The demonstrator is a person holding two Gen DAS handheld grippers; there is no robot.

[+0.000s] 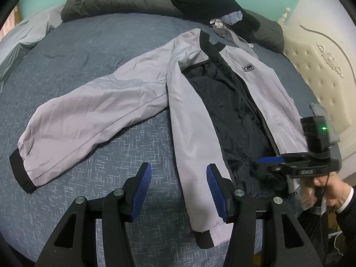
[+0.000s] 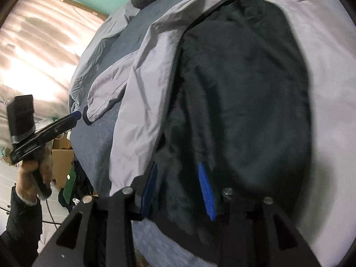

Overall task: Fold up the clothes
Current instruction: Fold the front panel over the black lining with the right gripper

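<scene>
A light grey jacket (image 1: 124, 104) with black cuffs and a dark lining (image 1: 233, 102) lies front-open on the blue bed (image 1: 84, 44), one sleeve stretched out to the left. My left gripper (image 1: 180, 189) hovers open over the near hem, its right pad above the jacket's left front panel; it also shows side-on as the left gripper (image 2: 75, 115) near the sleeve cuff. My right gripper (image 2: 178, 189) is low over the dark lining (image 2: 244, 89). Its blue pads stand apart with loose lining between them, in a blurred picture. From the left wrist view, the right gripper (image 1: 271, 161) sits at the jacket's right hem, held by a hand (image 1: 333, 195).
A dark quilt (image 1: 115, 0) and a black garment (image 1: 211, 6) lie at the head of the bed. A cream padded headboard (image 1: 322, 66) stands on the right. A cardboard box (image 2: 62, 160) and clutter sit on the floor beside the bed, under a bright curtain (image 2: 33, 44).
</scene>
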